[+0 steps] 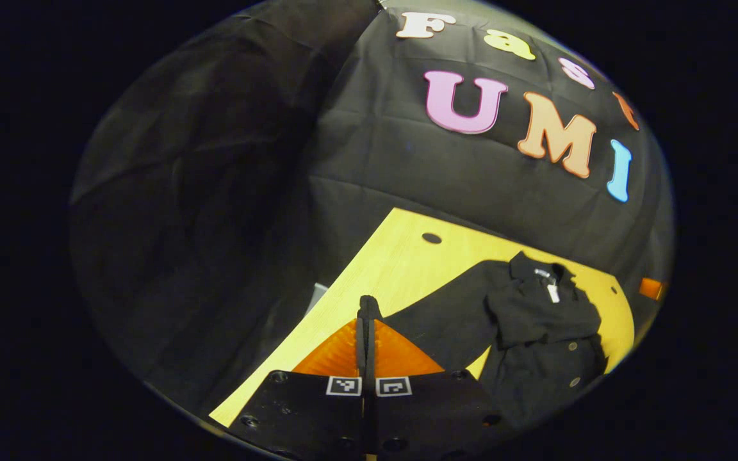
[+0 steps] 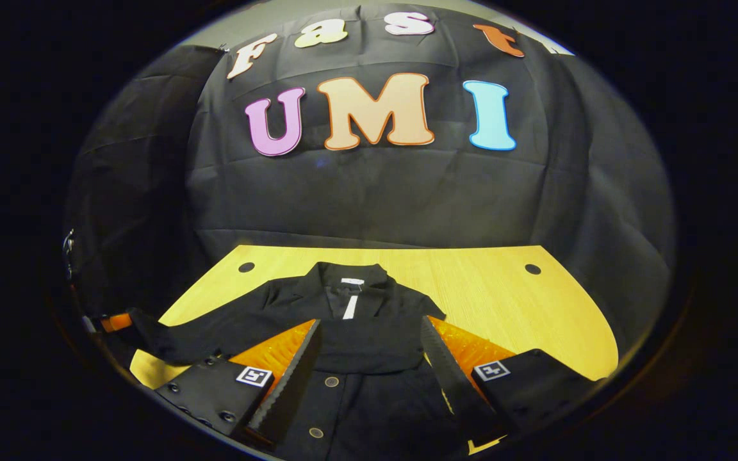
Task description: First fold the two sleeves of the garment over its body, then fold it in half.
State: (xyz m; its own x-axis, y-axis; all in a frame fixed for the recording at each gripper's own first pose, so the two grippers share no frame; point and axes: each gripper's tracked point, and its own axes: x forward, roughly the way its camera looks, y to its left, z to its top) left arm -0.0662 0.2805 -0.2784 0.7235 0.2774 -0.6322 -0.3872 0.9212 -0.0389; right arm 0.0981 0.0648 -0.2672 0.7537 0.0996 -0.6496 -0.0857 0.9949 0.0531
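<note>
A black buttoned jacket (image 2: 369,397) lies flat on the yellow table (image 2: 510,301), collar and white label toward the wall. One sleeve (image 2: 362,349) is folded across its chest. The other sleeve (image 1: 439,320) stretches out sideways from the shoulder. My left gripper (image 1: 367,304) is shut on that sleeve's cuff, just above the table's edge; in the right gripper view the left gripper (image 2: 114,322) is at the end of the outstretched sleeve (image 2: 215,333). My right gripper (image 2: 370,323) stands wide open over the jacket's middle, with a finger on either side of the folded sleeve and nothing pinched.
The table (image 1: 401,256) has small round holes near its far corners (image 2: 246,267) (image 2: 532,269). Black cloth walls close it in at the back and on both sides. Bare wood shows to the right of the jacket in the right gripper view.
</note>
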